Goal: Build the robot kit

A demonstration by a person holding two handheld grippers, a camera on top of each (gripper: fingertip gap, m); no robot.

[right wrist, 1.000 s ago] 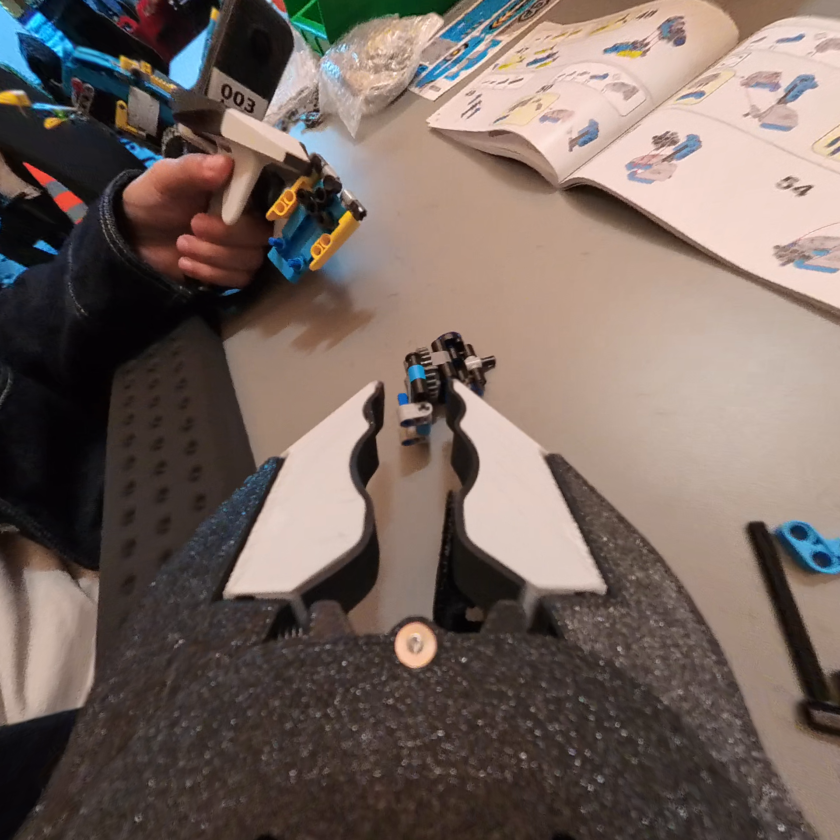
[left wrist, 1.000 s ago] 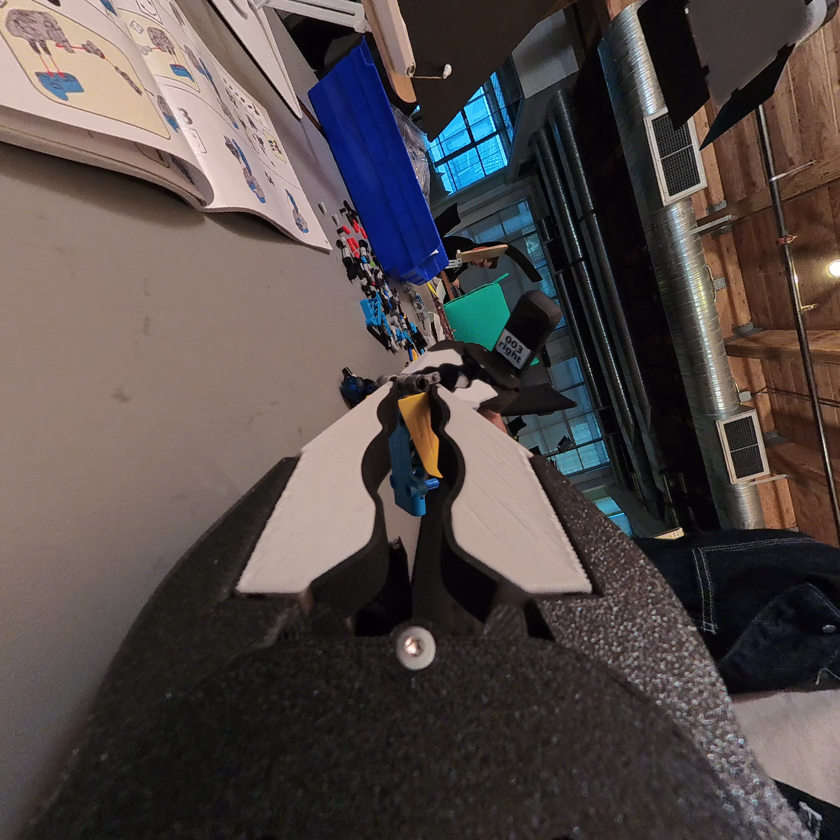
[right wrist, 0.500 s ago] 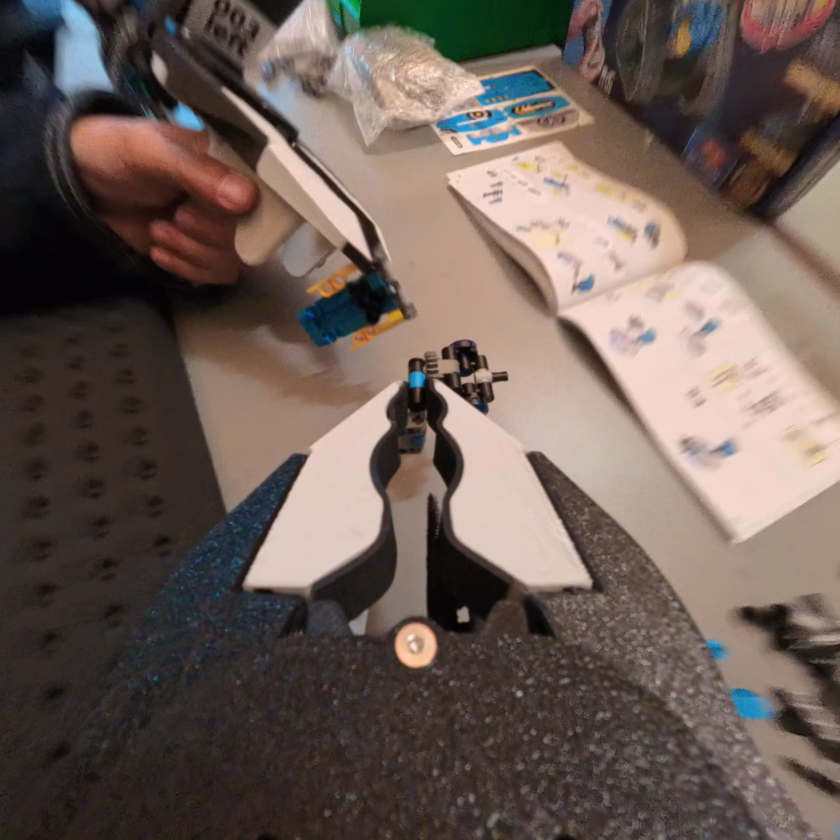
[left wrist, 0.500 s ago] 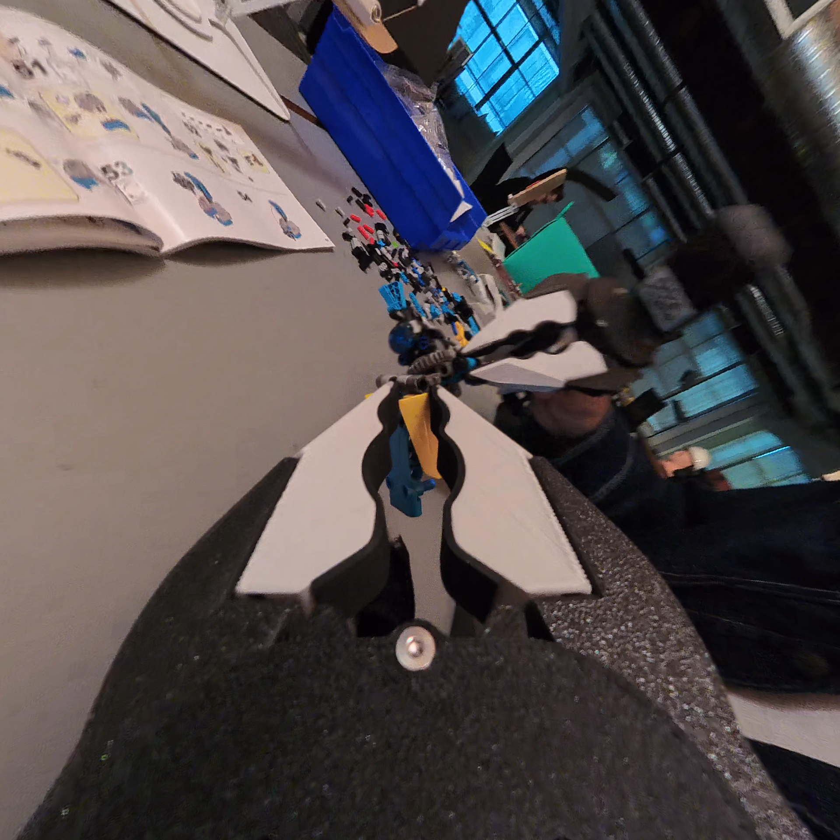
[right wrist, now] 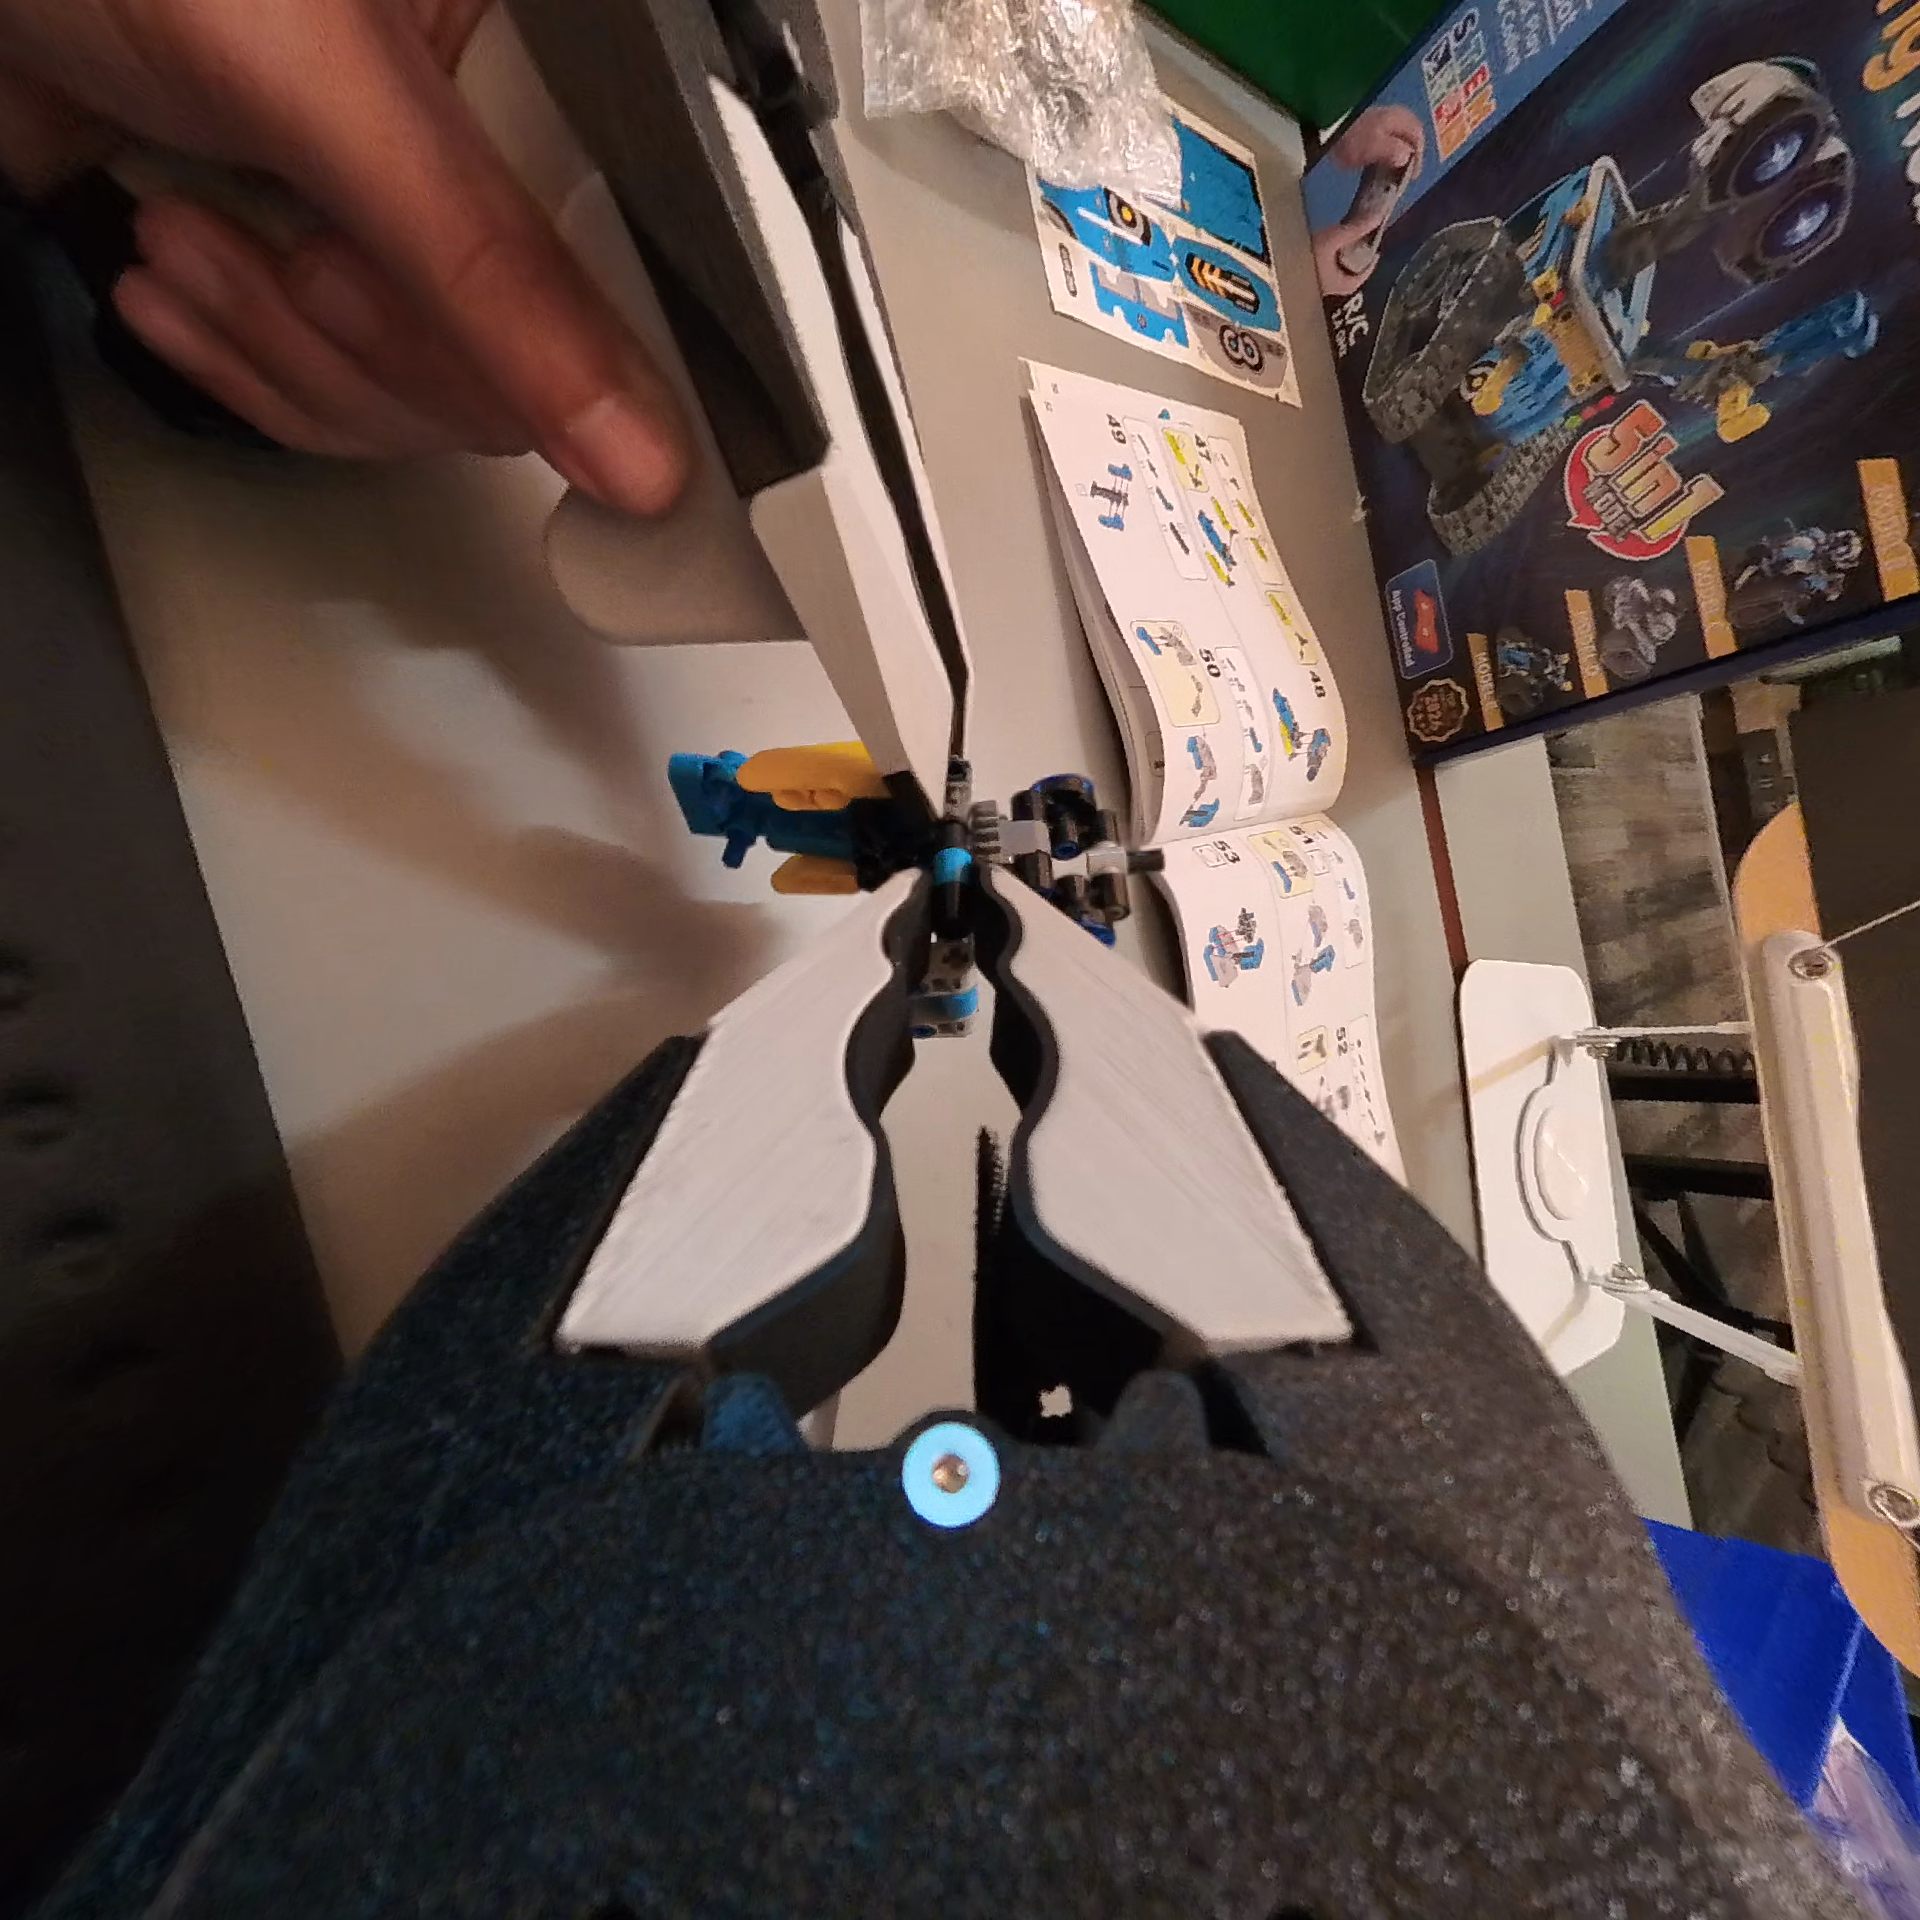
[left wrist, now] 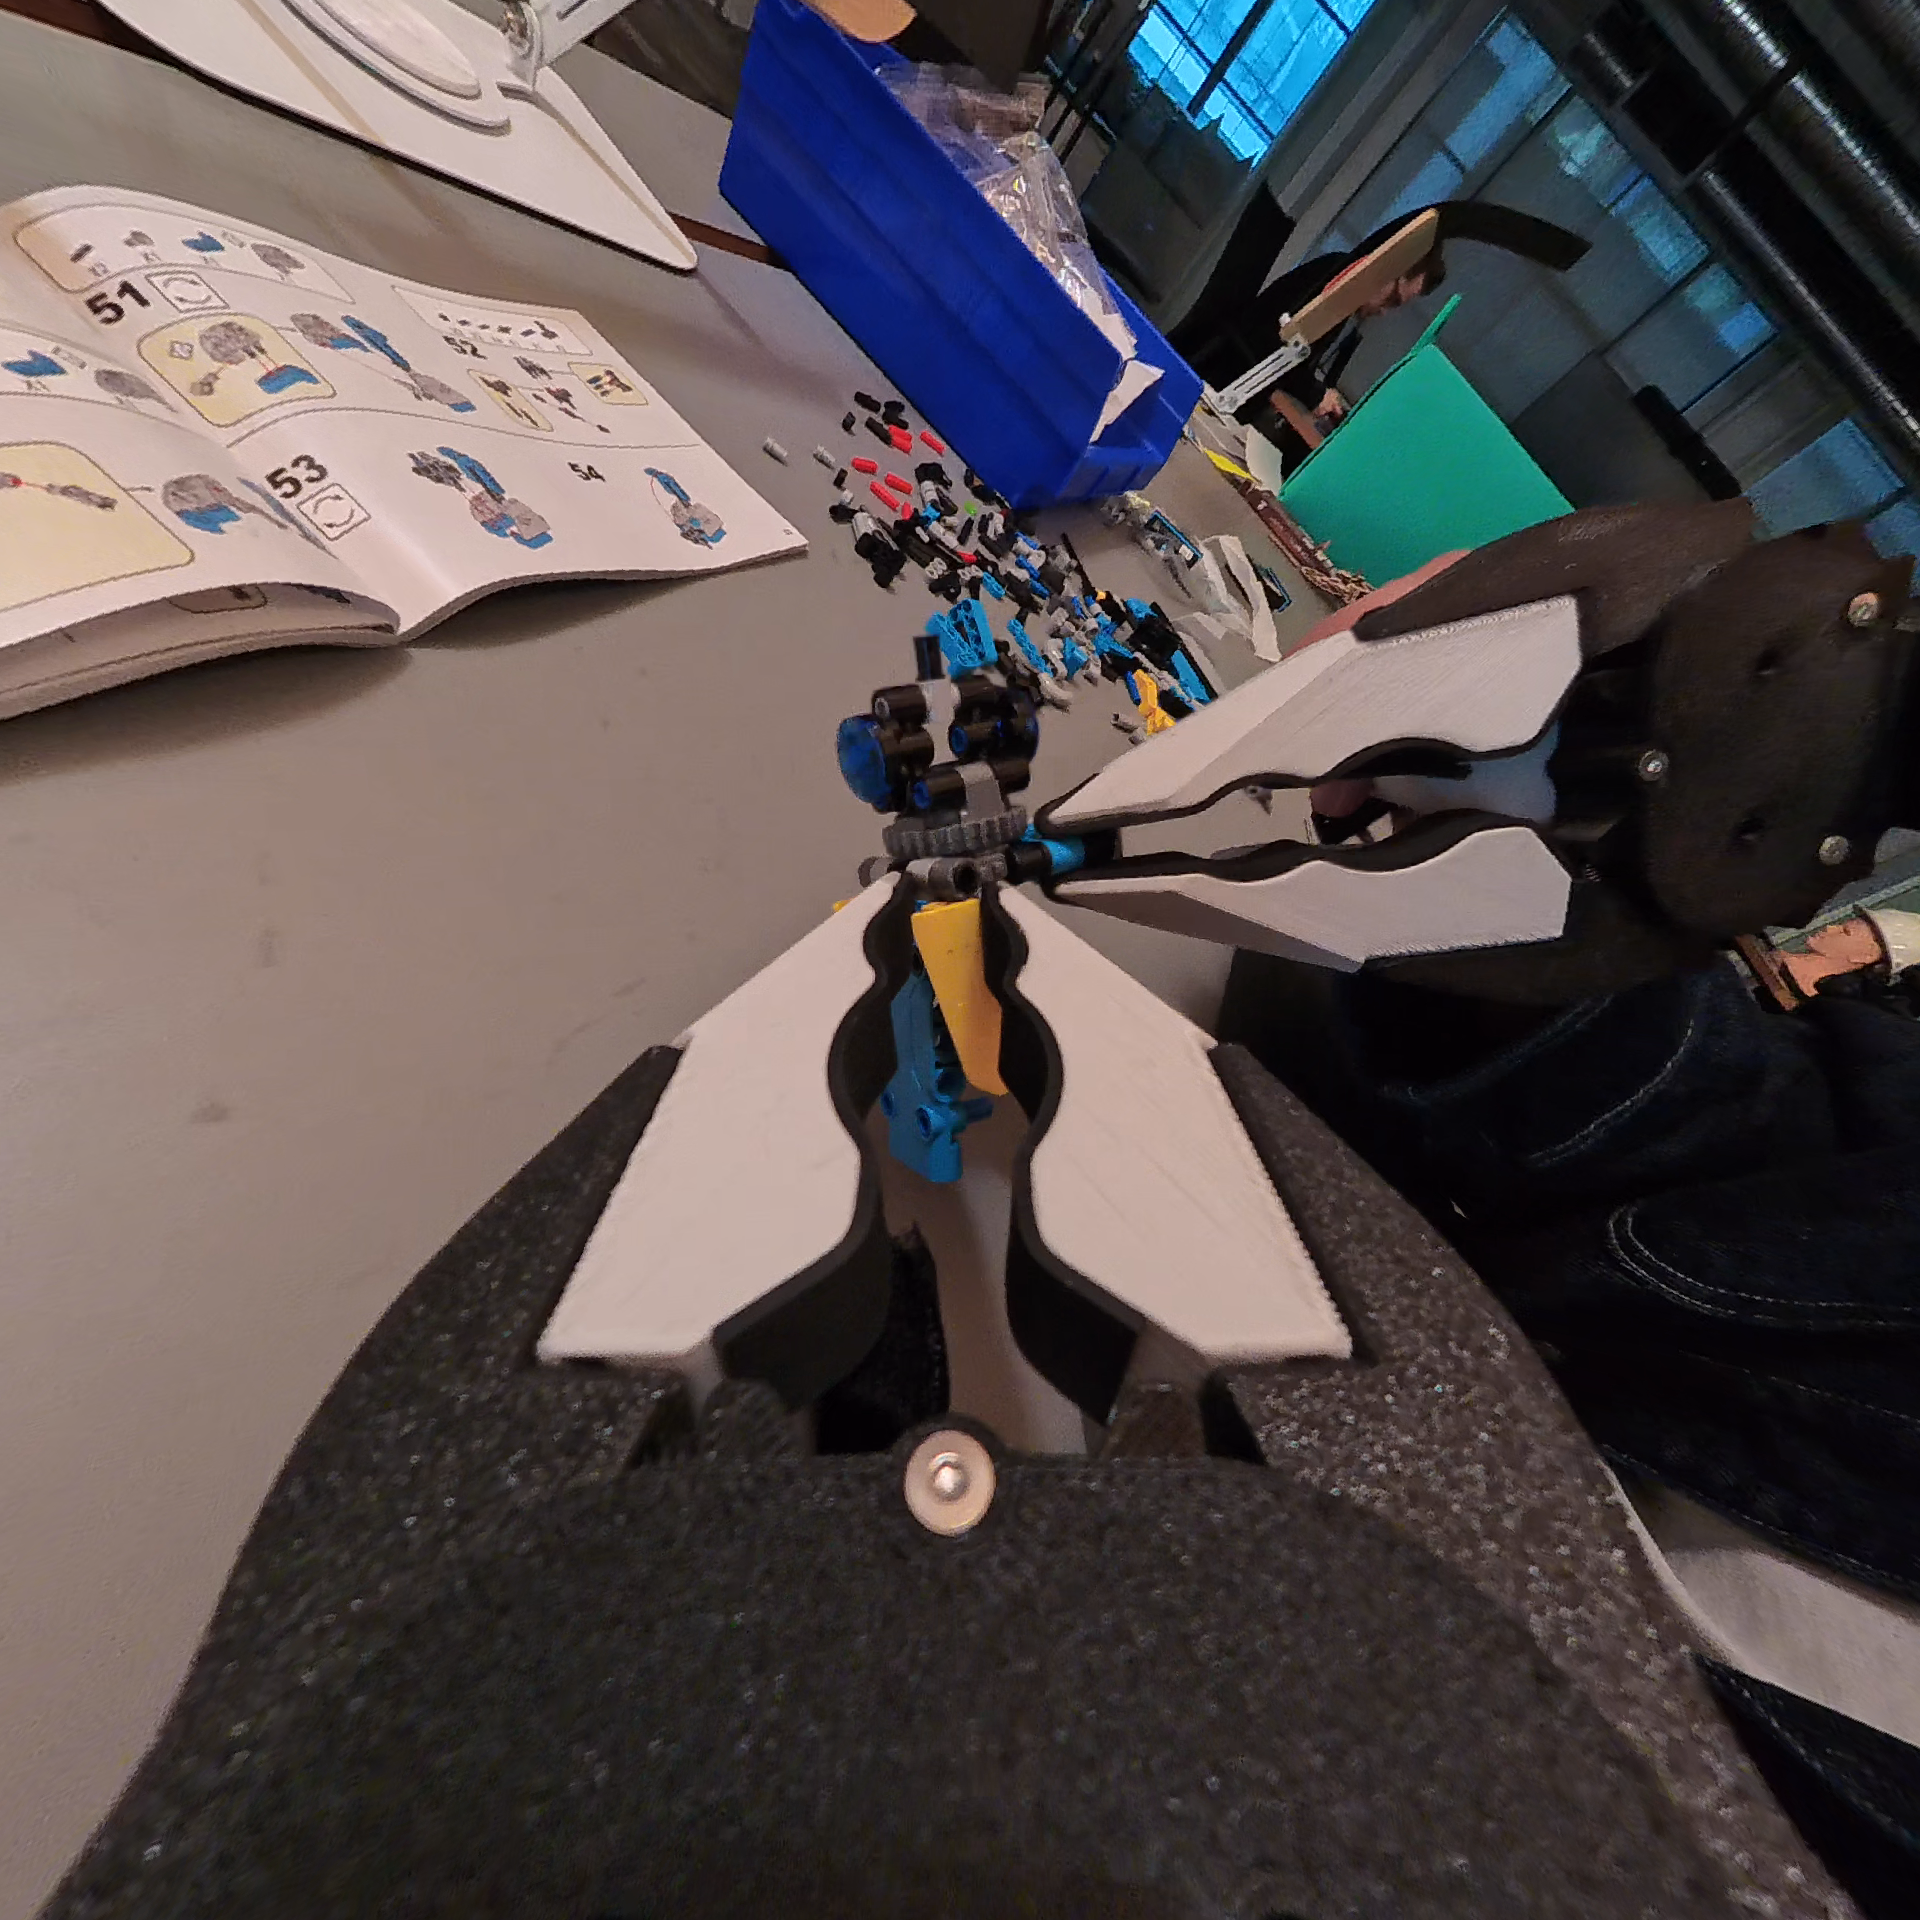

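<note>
In the left wrist view, the left gripper (left wrist: 940,894) has its fingers (left wrist: 748,1132) pinching a blue and yellow brick assembly (left wrist: 940,1039), which stands between them above the grey worktop (left wrist: 312,935). From the right side the right gripper (left wrist: 1049,847) comes in with its fingers closed on a black and grey gear assembly (left wrist: 940,758), whose lower end touches the tip of the blue and yellow piece. An open instruction booklet (left wrist: 343,447) lies on the worktop to the left. Loose small bricks (left wrist: 997,582) are scattered beyond the grippers, beside a blue bin (left wrist: 935,270).

In the right wrist view, the right gripper (right wrist: 951,883) grips the gear assembly (right wrist: 1039,842) by a thin blue and black stem between its fingers (right wrist: 1143,1143). The left gripper (right wrist: 925,769), held in a hand (right wrist: 343,239), reaches down from above, clamping the blue and yellow brick assembly (right wrist: 779,810). The two assemblies meet at the fingertips. The booklet (right wrist: 1216,665) lies just behind, with a sticker sheet (right wrist: 1164,249) and a printed toy box (right wrist: 1621,343) farther off.
</note>
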